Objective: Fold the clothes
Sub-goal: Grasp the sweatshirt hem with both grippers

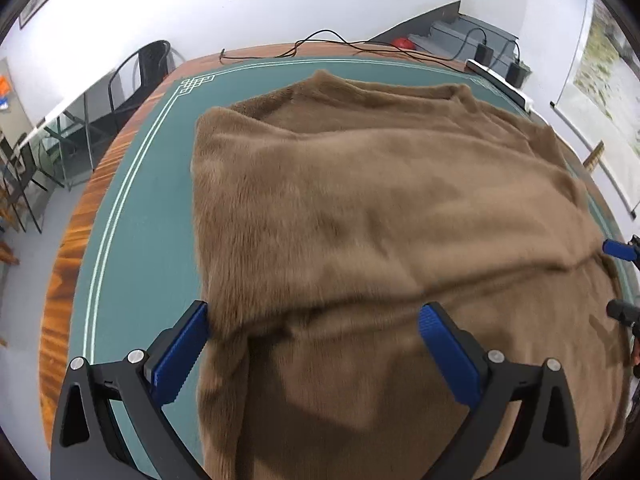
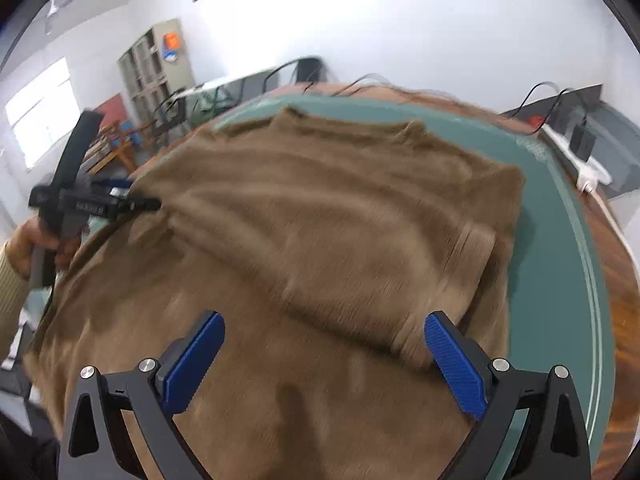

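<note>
- The left tongs [image 1: 314, 330] are standing wide open above the near part of the brown garment [image 1: 380, 220], and nothing is being gripped between the two blue pads [image 1: 182, 356].
- The left pad is hanging just beside the left edge of the garment, and the right pad is hanging over the fabric; I cannot tell if they are touching it.
- The right tongs [image 2: 324, 338] are also standing wide open, with only loose fabric below them and nothing being pinched between the pads [image 2: 456, 364].
- In the right wrist view, the left tongs are showing from the side at the left edge of the garment, and a hand [image 2: 38, 246] with a ribbed beige sleeve [image 2: 10, 284] is holding their handle.
- The brown garment [image 2: 320, 220] is fluffy and is lying spread out on the green mat [image 1: 140, 200], covering most of it.
- One layer of the garment is lying folded over the other, so a long fold edge is running across the fabric.
- The green mat with pale border lines is lying on the wooden desk [image 1: 64, 264].
- At the far edge of the desk, black cables [image 1: 332, 46] are lying, and a white power strip [image 1: 500, 80] with black adapters is lying at the far right.
- Behind the desk, a black chair [image 1: 148, 68] is standing near the white wall.
</note>
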The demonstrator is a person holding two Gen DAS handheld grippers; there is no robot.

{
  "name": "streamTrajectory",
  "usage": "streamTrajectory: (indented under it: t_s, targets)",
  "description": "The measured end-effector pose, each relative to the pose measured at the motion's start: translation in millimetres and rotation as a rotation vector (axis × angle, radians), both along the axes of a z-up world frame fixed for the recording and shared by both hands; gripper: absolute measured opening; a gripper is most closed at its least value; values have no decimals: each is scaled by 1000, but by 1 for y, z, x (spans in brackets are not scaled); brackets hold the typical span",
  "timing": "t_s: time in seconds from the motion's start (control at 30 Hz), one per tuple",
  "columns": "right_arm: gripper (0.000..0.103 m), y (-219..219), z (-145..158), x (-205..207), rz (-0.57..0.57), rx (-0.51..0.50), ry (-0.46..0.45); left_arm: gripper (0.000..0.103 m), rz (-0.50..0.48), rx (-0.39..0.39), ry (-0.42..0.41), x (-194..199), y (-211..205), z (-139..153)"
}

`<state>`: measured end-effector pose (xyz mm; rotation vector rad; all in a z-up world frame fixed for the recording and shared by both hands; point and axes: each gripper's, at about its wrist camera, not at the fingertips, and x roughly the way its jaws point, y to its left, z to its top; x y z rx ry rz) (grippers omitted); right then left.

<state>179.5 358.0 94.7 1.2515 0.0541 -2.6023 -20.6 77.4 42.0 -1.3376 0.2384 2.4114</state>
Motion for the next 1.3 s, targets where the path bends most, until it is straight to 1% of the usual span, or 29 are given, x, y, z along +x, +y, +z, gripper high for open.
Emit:
streamTrajectory:
  t_s: [0.03,0.1,0.13,0.17,0.33,0.4,0.47,0.57,0.6,0.7,0.77,0.8,0.9,0.97,1.07,1.13,1.2,1.27,1.3]
  targets:
    - [102,-3,-8,5,8,26,-26,103,-5,12,-12,5,-1,0]
    - [102,-10,-26,10,15,96,-78,103,-15,63,-50,9,-5,-3]
    - [103,-12,-35,11,17,123,-96,103,-11,67,-59,12,-4,-5]
    - [103,-13,-37,15,18,133,-60,103,-9,62,-61,14,-4,-6]
    - [103,-11,-39,12,6,125,-59,103,-7,67,-62,32,-10,-3]
    - [103,-11,-39,14,-8,127,-64,103,-22,80,-44,46,-15,4]
    - [103,-12,-33,21,-46,125,-59,103,-51,89,-13,67,-20,14]
    - [103,-16,-14,49,-25,77,10,103,-106,82,28,104,-31,25]
    - [103,-19,-5,64,-13,75,51,103,-119,77,35,112,-34,26]
    - [103,-27,13,104,12,61,137,103,-149,54,67,145,-46,28]
    - [103,-31,17,122,12,40,160,103,-155,48,92,165,-56,27]
    - [103,-32,16,133,6,32,166,103,-151,50,104,175,-61,27]
    - [102,-41,7,166,-10,54,176,103,-158,81,139,201,-80,25]
    - [102,-47,5,178,-10,71,187,103,-166,93,168,222,-94,22]
    - [102,-52,4,200,-11,75,205,102,-165,63,217,246,-104,16]
    - [102,-55,3,207,-19,81,208,101,-157,33,240,262,-108,11]
    - [97,-59,-1,209,-32,84,204,96,-158,29,245,276,-113,9]
    - [88,-63,-6,207,-34,70,197,95,-174,54,238,288,-118,9]
    - [86,-64,-7,206,-35,63,195,95,-181,61,233,292,-119,9]
